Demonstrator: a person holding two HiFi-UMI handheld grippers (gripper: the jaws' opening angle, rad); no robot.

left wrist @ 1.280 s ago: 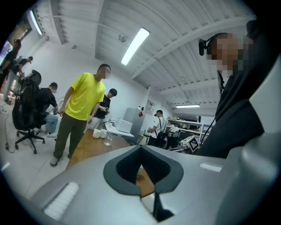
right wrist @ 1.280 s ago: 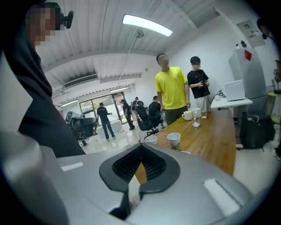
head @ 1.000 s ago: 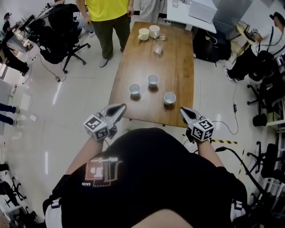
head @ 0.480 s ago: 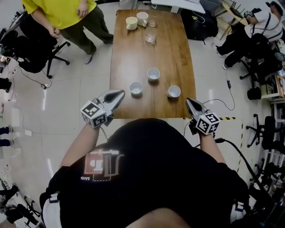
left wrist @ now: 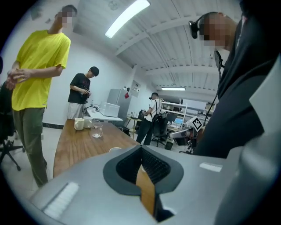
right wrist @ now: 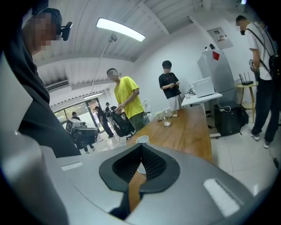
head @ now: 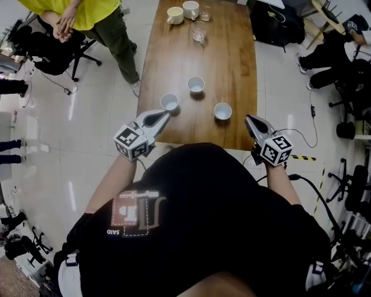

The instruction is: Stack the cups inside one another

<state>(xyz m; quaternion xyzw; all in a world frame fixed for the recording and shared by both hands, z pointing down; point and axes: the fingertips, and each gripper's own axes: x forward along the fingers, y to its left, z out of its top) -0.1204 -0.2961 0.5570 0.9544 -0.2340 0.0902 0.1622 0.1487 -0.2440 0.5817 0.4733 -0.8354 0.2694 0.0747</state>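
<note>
As both arms reach toward the table (head: pixel 232 75), left hand-held gripper (head: pixel 164 115) closed, empty, right hand-held gripper (head: pixel 250 119) likewise

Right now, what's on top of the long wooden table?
Three small white cups stand apart near this end of the table. Two mugs and two glasses sit at the far end. The person's black top hides part of the nearest edge.

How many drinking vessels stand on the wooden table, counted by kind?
Cups: 3
Mugs: 2
Glasses: 2
Total: 7
</note>
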